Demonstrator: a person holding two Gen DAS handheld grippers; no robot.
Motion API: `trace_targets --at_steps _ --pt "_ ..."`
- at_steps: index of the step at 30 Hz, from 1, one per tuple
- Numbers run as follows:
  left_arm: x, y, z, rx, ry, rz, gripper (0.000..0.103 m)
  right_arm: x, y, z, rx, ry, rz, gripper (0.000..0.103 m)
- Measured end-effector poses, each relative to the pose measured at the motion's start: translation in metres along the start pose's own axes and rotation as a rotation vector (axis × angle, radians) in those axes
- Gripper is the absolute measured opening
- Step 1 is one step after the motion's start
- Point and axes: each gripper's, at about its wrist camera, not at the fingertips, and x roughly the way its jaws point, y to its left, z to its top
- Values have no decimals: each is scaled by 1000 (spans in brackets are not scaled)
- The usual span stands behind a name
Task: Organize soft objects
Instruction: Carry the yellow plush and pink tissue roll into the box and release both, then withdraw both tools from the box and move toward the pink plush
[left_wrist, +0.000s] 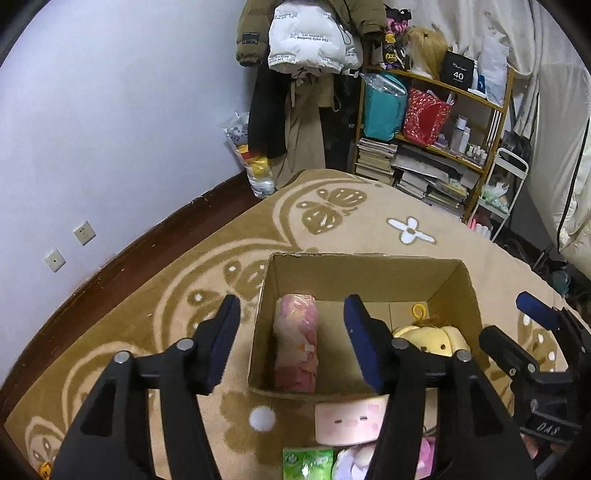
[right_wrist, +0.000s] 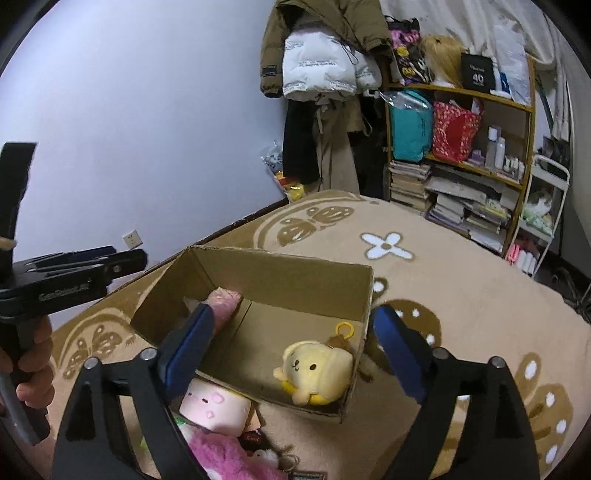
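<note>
An open cardboard box (left_wrist: 369, 266) (right_wrist: 280, 271) stands on the carpet. Inside lie a pink rolled bundle (left_wrist: 296, 341) (right_wrist: 224, 300) at its left and a yellow plush dog (left_wrist: 441, 341) (right_wrist: 318, 373) with a ring at its right. My left gripper (left_wrist: 291, 338) is open and empty, hovering above the box's near left side. My right gripper (right_wrist: 291, 350) is open and empty above the box's near right part. In front of the box lie a pink square plush (left_wrist: 349, 421) (right_wrist: 214, 406), a green tissue pack (left_wrist: 306, 463) and a fluffy pink plush (right_wrist: 225, 459).
A patterned tan carpet (left_wrist: 229, 236) covers the floor. A shelf (left_wrist: 436, 122) with books and bags stands at the back right, with hanging coats (left_wrist: 306, 40) beside it. A white wall (left_wrist: 110, 110) runs along the left.
</note>
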Motion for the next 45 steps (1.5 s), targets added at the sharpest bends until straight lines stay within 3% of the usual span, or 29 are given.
trace_targets --at_steps 2,7,14,22,32,45 --pt "-10 -1 -1 15 -11 9 85 -7 -3 0 11 -10 7 103" --pt "-40 -4 -9 40 -68 67 101 -28 -6 -3 22 -45 24 103" --pt "-69 6 -28 18 -80 74 103 -48 -2 -11 7 -65 26 103" --pt "-78 11 -57 25 -12 82 103 -67 5 -33 -9 -88 53 103" --pt "-59 26 -95 -33 87 64 103 -65 16 -61 -41 -61 55 103" --pt "-11 45 -119 -81 260 11 103 -34 20 -95 -58 29 70 103"
